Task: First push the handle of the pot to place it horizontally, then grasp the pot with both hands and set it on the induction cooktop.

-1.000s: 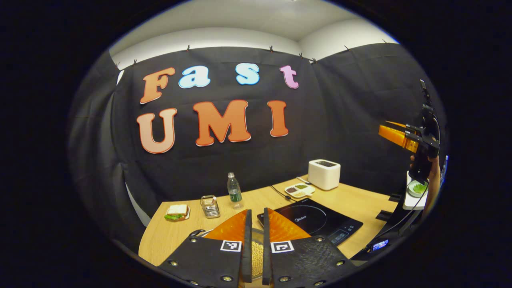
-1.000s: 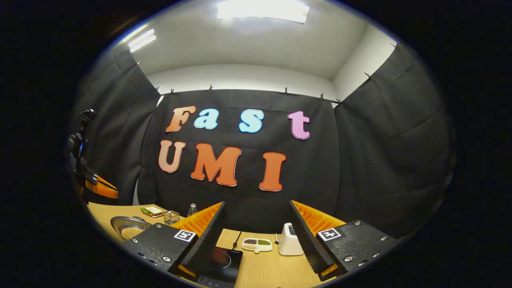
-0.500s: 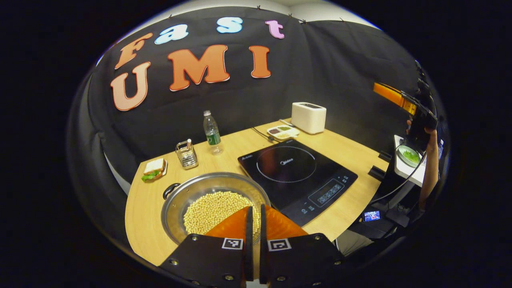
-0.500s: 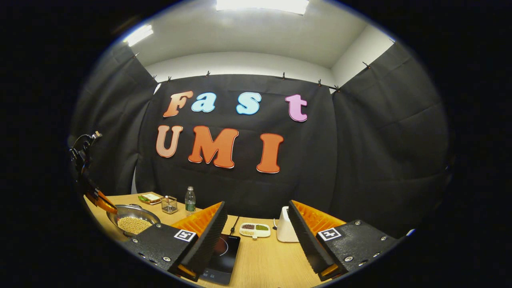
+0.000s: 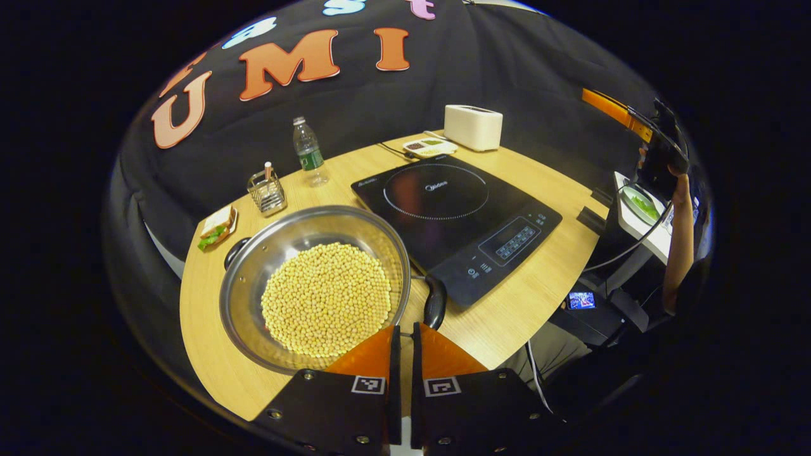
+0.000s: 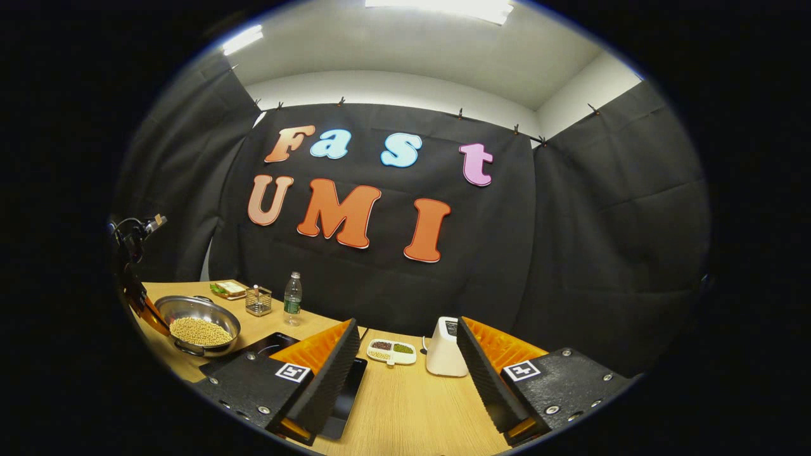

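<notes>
The wooden table point(image 5: 507, 316) curves toward me, bare along its near edge beside the induction cooktop point(image 5: 453, 218). The pot point(image 5: 253, 278) of beans sits just left of the cooktop, one handle point(image 5: 434, 303) pointing toward me. My left gripper point(image 5: 401, 335) hangs above that handle, fingers almost together, holding nothing. My right gripper point(image 6: 405, 354) is spread wide, empty, above the table's far side.

left gripper point(image 5: 402, 332) fingers together, right gripper point(image 6: 405, 329) fingers apart

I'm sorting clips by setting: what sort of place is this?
Probably a staged kitchen tabletop inside a recording booth: an induction cooktop, a pot of beans and a white toaster sit on a wooden table.
</notes>
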The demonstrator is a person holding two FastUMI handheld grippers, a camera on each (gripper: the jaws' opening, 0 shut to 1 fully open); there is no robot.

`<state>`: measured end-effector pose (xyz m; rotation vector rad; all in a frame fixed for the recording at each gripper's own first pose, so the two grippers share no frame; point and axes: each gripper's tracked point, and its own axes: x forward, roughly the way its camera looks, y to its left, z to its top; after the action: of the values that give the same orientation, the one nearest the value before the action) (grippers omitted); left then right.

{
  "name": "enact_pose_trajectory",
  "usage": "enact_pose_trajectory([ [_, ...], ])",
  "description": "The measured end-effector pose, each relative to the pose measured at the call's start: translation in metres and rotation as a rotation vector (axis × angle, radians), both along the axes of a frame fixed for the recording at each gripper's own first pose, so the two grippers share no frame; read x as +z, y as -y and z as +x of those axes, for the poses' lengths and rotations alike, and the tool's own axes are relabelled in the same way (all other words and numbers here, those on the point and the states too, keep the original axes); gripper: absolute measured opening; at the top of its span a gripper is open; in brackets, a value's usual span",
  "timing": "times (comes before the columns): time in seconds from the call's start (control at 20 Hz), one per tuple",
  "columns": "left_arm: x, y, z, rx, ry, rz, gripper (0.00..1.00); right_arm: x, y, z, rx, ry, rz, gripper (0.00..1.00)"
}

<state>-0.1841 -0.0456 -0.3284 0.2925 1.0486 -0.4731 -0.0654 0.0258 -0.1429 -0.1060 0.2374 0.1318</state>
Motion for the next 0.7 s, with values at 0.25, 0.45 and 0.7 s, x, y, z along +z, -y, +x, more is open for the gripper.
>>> enact_pose_trajectory([
  [0.25, -0.021, -0.022, -0.018, -0.011, -0.073, 0.070, 0.08, -0.008, 0.001, 0.002, -0.006, -0.020, 0.018, 0.95],
  [0.45, -0.039, -0.029, -0.020, 0.007, -0.132, 0.095, 0.08, -0.009, 0.003, 0.004, -0.018, -0.025, 0.017, 0.95],
  [0.7, -0.053, -0.021, -0.012, 0.035, -0.180, 0.086, 0.07, -0.009, 0.000, 0.004, -0.012, -0.027, 0.002, 0.95],
])
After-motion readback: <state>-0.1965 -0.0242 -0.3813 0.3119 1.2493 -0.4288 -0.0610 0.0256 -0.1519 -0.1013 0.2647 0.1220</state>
